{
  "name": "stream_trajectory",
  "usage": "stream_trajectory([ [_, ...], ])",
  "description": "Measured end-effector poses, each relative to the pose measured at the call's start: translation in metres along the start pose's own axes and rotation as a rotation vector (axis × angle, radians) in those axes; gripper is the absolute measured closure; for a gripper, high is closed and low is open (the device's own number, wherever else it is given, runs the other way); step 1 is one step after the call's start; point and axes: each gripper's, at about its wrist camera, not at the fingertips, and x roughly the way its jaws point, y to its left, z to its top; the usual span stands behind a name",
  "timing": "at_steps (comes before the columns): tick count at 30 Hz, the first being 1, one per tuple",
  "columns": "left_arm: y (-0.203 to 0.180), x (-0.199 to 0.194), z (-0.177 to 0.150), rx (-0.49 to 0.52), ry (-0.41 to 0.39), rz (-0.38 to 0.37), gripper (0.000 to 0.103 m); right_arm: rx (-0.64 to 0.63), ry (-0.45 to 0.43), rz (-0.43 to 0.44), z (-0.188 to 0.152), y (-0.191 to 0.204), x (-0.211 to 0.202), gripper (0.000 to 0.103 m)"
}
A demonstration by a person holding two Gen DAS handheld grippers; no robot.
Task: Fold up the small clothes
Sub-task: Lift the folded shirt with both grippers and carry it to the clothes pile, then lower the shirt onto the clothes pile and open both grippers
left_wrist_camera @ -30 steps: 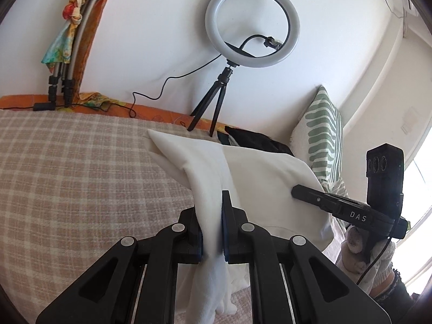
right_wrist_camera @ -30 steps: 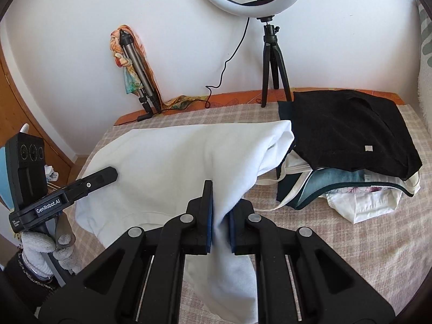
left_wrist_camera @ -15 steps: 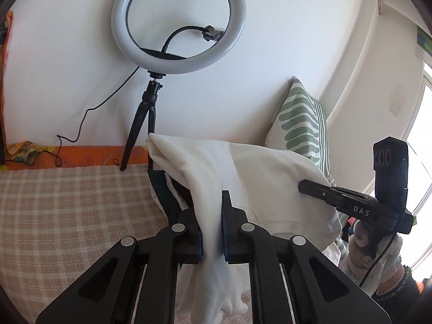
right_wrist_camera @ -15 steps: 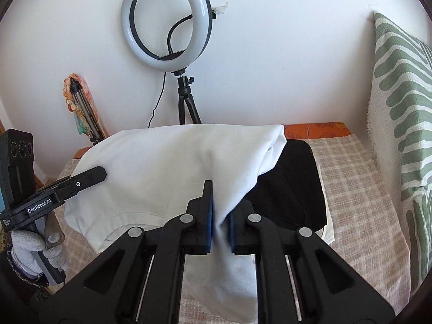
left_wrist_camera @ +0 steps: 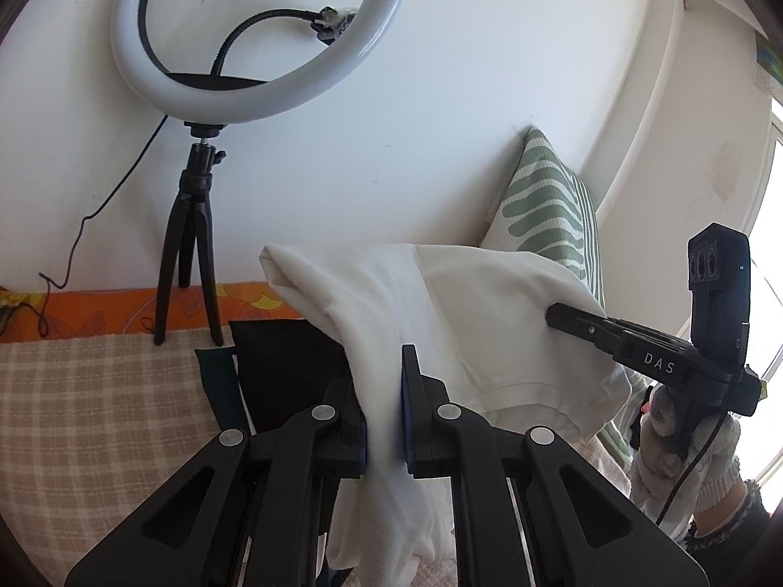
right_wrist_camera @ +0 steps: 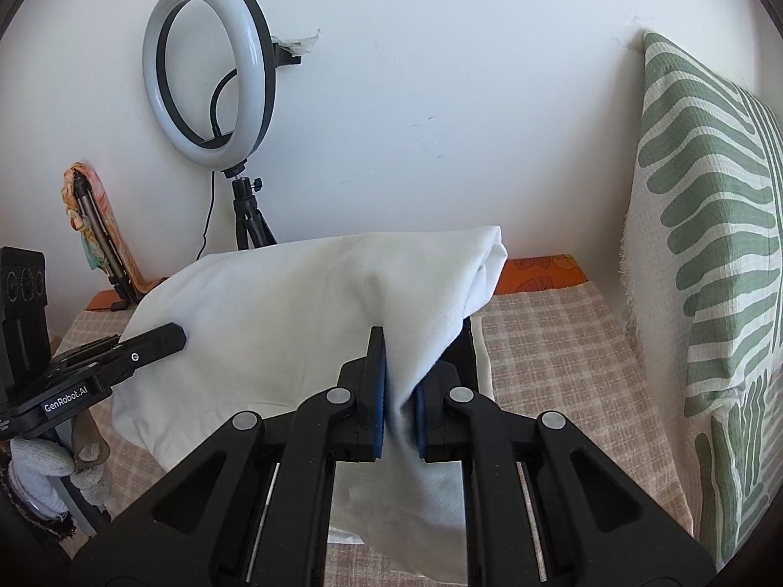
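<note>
— What do the left tongs [left_wrist_camera: 384, 420] have hold of?

— The white garment [left_wrist_camera: 470, 323]. Their pads are pinched almost together on a bunched fold of it, and the loose cloth hangs down below the pinch.

— And the right tongs [right_wrist_camera: 399, 411]?

— Nearly closed as well, clamped on another fold of the same white garment [right_wrist_camera: 293, 323]. The cloth stretches between the two pairs of tongs, raised above the bed [right_wrist_camera: 553, 362] with its checked beige cover, and sags toward the front edge.

— Where is it over the bed?

— Toward the back edge, near the wall. Part of it hangs above a black garment [left_wrist_camera: 288, 357] lying on the cover, with a dark teal piece [left_wrist_camera: 218, 381] just beside that one.

— Anything else around?

— A ring light [right_wrist_camera: 208, 83] on a small black tripod [left_wrist_camera: 188, 249] stands at the back edge against the wall. A green-and-white leaf-pattern cushion [right_wrist_camera: 709, 254] leans upright at the bed's right edge. A gloved hand [left_wrist_camera: 685, 450] holds the handle of the right tongs.
</note>
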Motion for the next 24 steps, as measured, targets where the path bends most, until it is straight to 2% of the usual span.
stream_trajectory([
  [9,0.007,0.022,0.001,0.035,0.004,0.074,0.095,0.008,0.001,0.011,0.001,-0.015,0.033,0.093],
  [14,0.013,0.034,-0.004,0.064,0.033,0.131,0.094,0.030,0.043,0.001,-0.006,-0.028,0.057,0.093],
  [17,0.016,0.036,-0.006,0.060,0.052,0.153,0.091,0.061,0.082,-0.042,-0.007,-0.038,0.069,0.093],
  [20,0.017,0.037,-0.007,0.056,0.079,0.189,0.088,0.080,0.094,-0.100,-0.008,-0.046,0.070,0.081],
  [21,0.018,0.037,-0.007,0.056,0.084,0.191,0.086,0.080,0.093,-0.117,-0.008,-0.047,0.069,0.068],
  [22,0.018,0.035,-0.007,0.059,0.083,0.188,0.075,0.086,0.091,-0.126,-0.008,-0.048,0.067,0.052],
  [23,0.018,0.033,-0.007,0.064,0.080,0.189,0.053,0.095,0.083,-0.127,-0.007,-0.049,0.065,0.045],
  [24,0.017,0.030,-0.007,0.069,0.071,0.197,0.045,0.101,0.072,-0.128,-0.007,-0.051,0.062,0.038],
])
